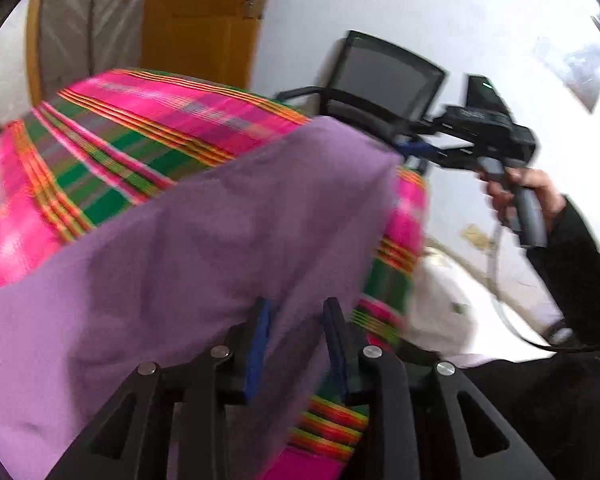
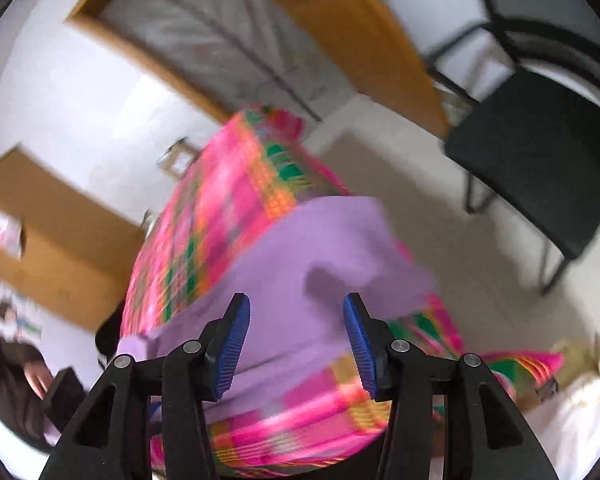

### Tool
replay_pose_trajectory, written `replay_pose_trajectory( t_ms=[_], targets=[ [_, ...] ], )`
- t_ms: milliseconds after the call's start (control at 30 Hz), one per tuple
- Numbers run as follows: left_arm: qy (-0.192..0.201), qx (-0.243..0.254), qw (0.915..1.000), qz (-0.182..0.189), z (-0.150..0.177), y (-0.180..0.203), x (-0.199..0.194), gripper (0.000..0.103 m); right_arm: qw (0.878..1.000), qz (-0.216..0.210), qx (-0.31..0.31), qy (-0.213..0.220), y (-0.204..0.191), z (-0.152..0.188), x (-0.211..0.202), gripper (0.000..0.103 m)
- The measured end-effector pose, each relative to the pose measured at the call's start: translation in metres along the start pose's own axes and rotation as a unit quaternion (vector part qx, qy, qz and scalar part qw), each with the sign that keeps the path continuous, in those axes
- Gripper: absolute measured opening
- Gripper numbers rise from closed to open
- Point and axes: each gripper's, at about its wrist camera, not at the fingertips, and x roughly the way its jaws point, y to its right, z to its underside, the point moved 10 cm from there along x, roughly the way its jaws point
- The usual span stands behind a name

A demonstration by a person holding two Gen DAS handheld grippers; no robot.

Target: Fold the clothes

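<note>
A purple garment lies spread on a table under a pink and green plaid cloth. My left gripper sits low at the garment's near edge. Its blue pads stand apart with purple fabric in the gap between them. My right gripper is held by a hand at the garment's far right corner. In the right wrist view the right gripper hovers open over the purple garment, with nothing pinched between its blue pads. Both views are motion-blurred.
A black chair stands on the pale floor to the right of the table. A wooden door and white wall are behind. A white bag lies on the floor beside the table. A person in dark sleeves is at the left.
</note>
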Motion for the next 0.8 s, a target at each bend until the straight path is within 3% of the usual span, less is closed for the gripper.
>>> replay_pose_trajectory(
  t_ms=[167,300,433,600,800],
  targets=[
    [0.011,0.007,0.9998,-0.016,0.0,0.004,-0.008,0.028,0.995,-0.037,-0.089,-0.038,-0.063,0.021,0.028,0.051],
    [0.03,-0.009,0.9974,-0.065,-0.006,-0.014,-0.017,0.028,0.986,-0.042,-0.142,-0.074,-0.09,0.044,0.054,0.048],
    [0.039,-0.034,0.9929,-0.107,-0.003,-0.038,-0.025,0.028,0.97,-0.026,-0.213,-0.112,-0.106,0.074,0.074,0.043],
    [0.035,-0.063,0.9892,-0.128,0.014,-0.058,-0.033,0.028,0.944,0.003,-0.299,-0.138,-0.11,0.102,0.071,0.042],
    [0.022,-0.06,0.9941,-0.087,0.044,-0.042,-0.05,0.028,0.916,0.039,-0.353,-0.184,-0.111,0.125,0.055,0.042]
  ],
)
